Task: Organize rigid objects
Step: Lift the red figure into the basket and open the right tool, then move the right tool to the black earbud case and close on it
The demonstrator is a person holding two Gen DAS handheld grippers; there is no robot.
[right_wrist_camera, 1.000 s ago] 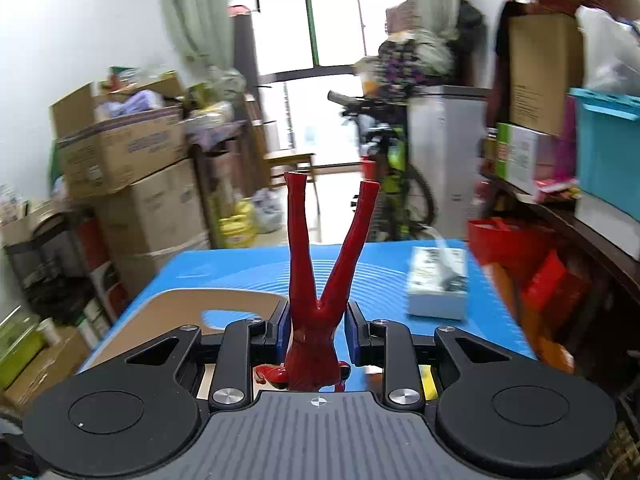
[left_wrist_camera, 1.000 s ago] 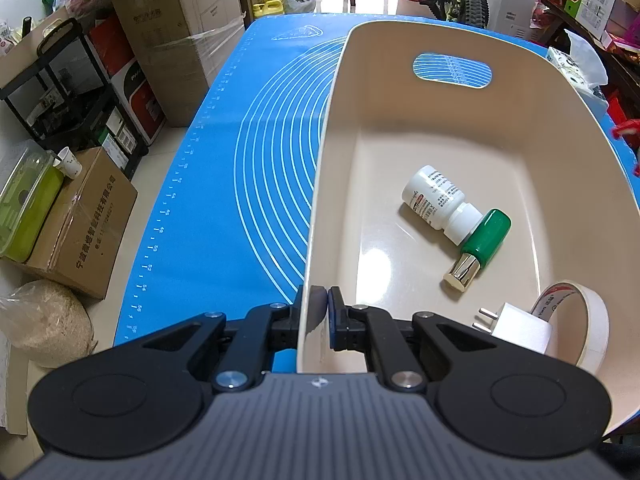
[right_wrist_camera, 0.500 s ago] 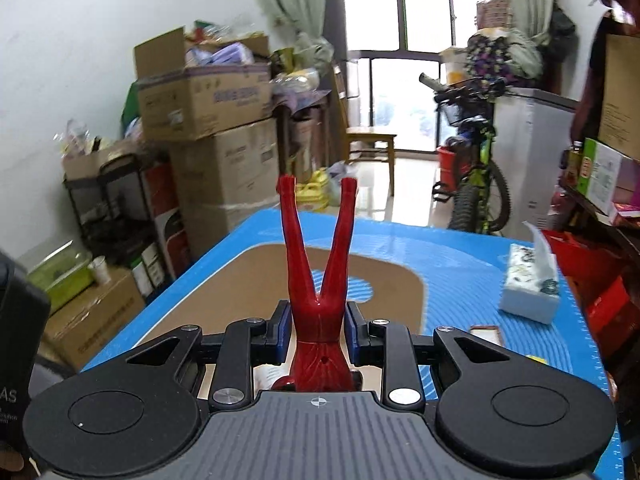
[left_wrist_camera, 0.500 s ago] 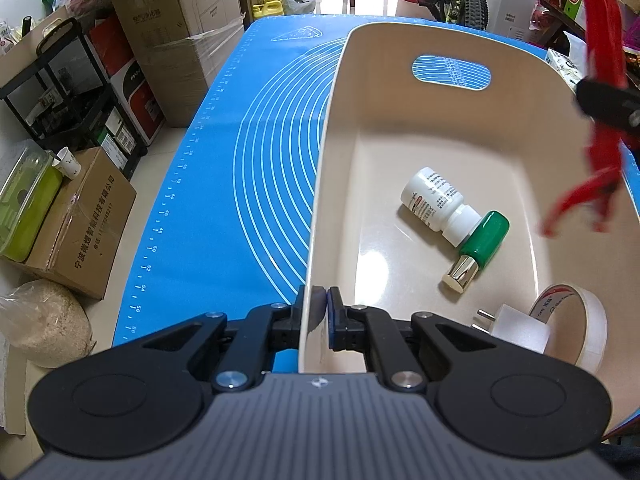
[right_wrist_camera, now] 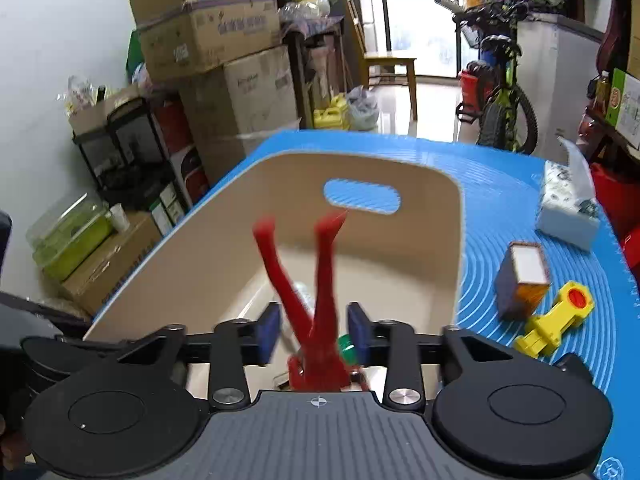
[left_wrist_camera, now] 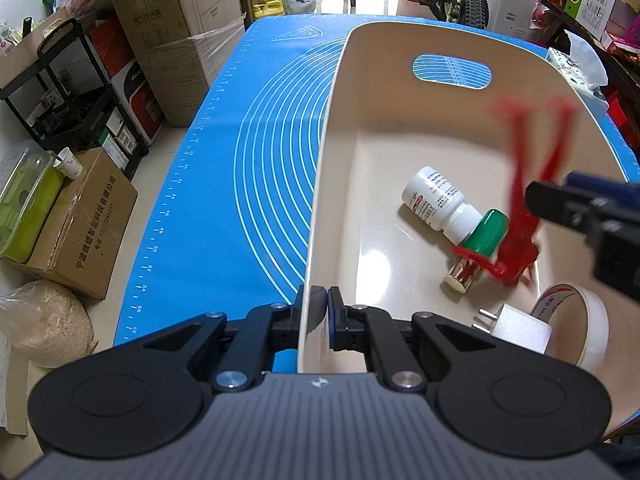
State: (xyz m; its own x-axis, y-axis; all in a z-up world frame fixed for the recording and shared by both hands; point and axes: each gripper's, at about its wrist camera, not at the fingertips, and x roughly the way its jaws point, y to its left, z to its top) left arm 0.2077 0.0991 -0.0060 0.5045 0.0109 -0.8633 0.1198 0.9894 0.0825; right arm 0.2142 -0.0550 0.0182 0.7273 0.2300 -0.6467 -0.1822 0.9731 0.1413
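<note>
Red figure (left_wrist_camera: 524,216) motion-blurred; its base hidden behind right gripper (right_wrist_camera: 313,334) body; tape roll (left_wrist_camera: 588,320) partly occluded

Bright daylight, fisheye warp, motion blur

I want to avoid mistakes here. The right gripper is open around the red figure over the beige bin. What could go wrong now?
1. The red figure looks blurred between the open right gripper pads, probably falling; it may knock the green-capped bottle and white bottle below.
2. The left gripper pinches only the bin wall's near edge, so a jolt could shift the bin.
</note>
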